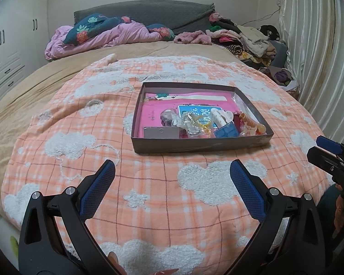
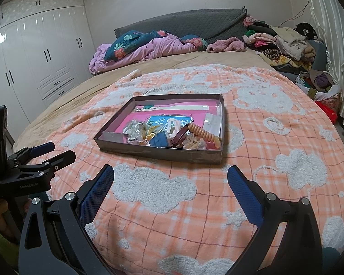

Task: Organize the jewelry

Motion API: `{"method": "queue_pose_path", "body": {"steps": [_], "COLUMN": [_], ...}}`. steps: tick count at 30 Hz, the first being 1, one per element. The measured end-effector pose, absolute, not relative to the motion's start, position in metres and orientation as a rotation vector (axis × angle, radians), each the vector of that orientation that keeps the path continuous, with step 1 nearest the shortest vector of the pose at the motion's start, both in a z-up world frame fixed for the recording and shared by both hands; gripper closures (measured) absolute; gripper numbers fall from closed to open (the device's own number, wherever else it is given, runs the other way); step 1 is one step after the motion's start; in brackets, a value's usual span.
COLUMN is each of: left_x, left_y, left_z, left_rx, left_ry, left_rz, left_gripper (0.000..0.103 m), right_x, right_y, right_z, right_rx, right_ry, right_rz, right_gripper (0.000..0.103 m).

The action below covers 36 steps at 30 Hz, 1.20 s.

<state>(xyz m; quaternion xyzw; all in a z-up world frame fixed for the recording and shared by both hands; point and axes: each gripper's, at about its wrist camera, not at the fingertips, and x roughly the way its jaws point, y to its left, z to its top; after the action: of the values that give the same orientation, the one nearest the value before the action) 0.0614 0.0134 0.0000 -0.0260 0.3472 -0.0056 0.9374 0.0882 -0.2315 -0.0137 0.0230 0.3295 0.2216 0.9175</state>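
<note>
A shallow grey box [image 1: 201, 144] [image 2: 158, 155] lies on the orange plaid blanket [image 1: 149, 183] [image 2: 194, 206]. Inside sit jewelry and hair pieces: an orange spiral clip [image 1: 252, 122] [image 2: 204, 134], a white hair claw [image 1: 220, 117], a blue case [image 1: 225, 133] [image 2: 159, 140], clear bagged trinkets [image 1: 190, 123] [image 2: 135, 129] and a silver card [image 1: 161, 133]. My left gripper [image 1: 172, 171] stands open over the blanket, short of the box. My right gripper [image 2: 170, 174] is open too, also short of the box, holding nothing.
Crumpled pink bedding [image 1: 98, 36] [image 2: 149, 48] and a clothes pile [image 1: 252, 39] [image 2: 284, 43] sit at the bed's far end. White wardrobes [image 2: 34, 64] stand left, a curtain [image 1: 321, 57] right. The other gripper shows at each view's edge [image 1: 332, 158] [image 2: 41, 158].
</note>
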Motion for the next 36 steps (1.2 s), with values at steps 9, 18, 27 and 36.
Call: {"method": "queue_pose_path", "body": {"steps": [9, 18, 27, 36], "left_x": [0.061, 0.061, 0.065, 0.080], "left_y": [0.014, 0.015, 0.015, 0.051], "left_z": [0.000, 0.001, -0.005, -0.018], "left_rx": [-0.050, -0.050, -0.057, -0.164], "left_ry": [0.711, 0.709, 0.719, 0.729], "left_rz": [-0.006, -0.001, -0.020, 0.083], "left_gripper": [0.009, 0.009, 0.009, 0.009], "right_x": [0.089, 0.088, 0.090, 0.124], "right_y": [-0.232, -0.232, -0.235, -0.267], "right_z": [-0.014, -0.014, -0.014, -0.031], "right_rx": [0.047, 0.046, 0.050, 0.080], "right_ry": [0.678, 0.678, 0.675, 0.688], "right_rz": [0.457, 0.455, 0.436, 0.295], "right_gripper": [0.004, 0.004, 0.004, 0.004]}}
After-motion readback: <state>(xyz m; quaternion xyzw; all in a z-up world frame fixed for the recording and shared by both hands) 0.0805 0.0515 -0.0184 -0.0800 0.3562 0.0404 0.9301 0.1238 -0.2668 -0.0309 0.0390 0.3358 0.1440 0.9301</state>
